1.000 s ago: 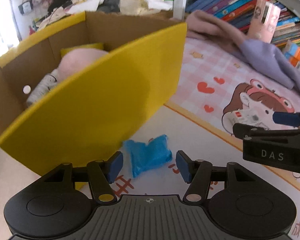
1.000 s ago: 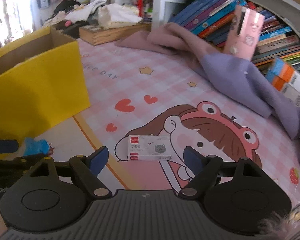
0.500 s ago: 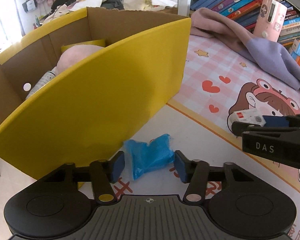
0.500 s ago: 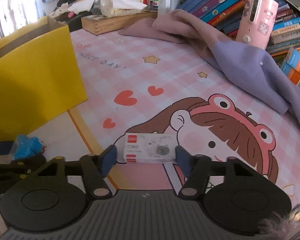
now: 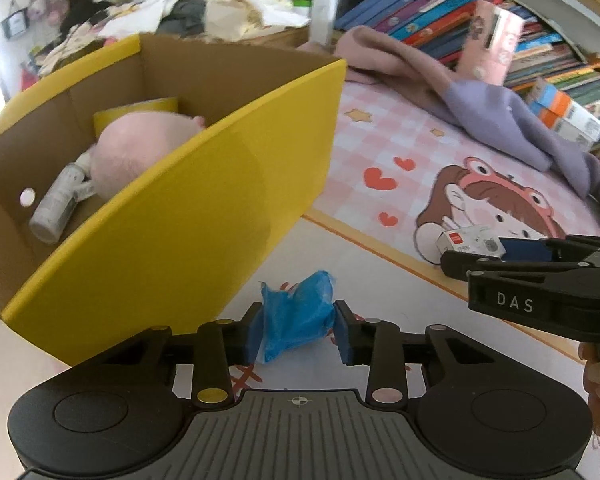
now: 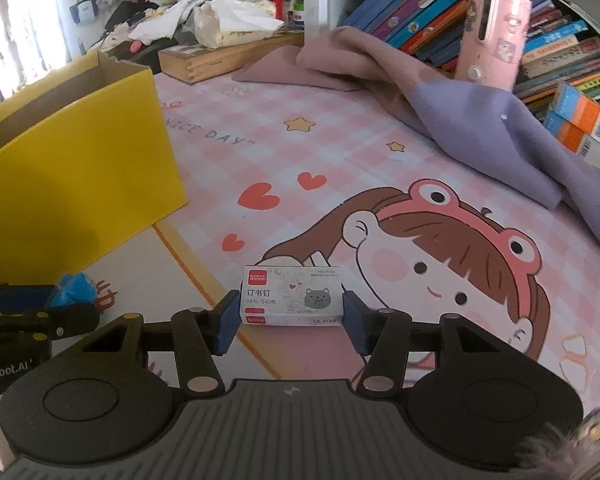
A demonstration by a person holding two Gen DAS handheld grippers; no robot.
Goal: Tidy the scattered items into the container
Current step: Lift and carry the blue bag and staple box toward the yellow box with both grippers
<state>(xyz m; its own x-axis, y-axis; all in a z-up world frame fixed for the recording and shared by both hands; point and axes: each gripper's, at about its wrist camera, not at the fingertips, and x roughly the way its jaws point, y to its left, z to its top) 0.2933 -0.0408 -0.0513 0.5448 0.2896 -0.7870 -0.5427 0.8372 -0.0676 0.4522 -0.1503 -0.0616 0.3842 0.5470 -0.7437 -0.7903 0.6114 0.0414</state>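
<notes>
Through the left wrist camera, our left gripper (image 5: 298,326) has its blue pads pinching the crumpled blue plastic packet (image 5: 296,316), one pad on each side, just above the white near part of the cartoon-printed desk mat (image 5: 380,280). The open yellow cardboard box (image 5: 204,200) stands just to the left and beyond it, already holding a pale pink plush ball (image 5: 136,152) and a small white bottle (image 5: 58,204). To do this step well, we should lift straight up until the packet clears the tall near wall, then carry it left over the rim; the soft plastic may slip, so we should not loosen our hold. The right gripper (image 5: 516,248) sits close on the right, so that side is tight.

Through the right wrist camera, our right gripper (image 6: 292,312) clamps the small white staple box with a grey cat picture (image 6: 292,296) by its two short ends; the box rests on the mat. The grip looks square and centred. The far pink mat is open, with a purple cloth (image 6: 480,128) and a row of books (image 6: 428,4) well apart at the back. The yellow box lies far left, past the left gripper, so we judge the left should go first.
</notes>
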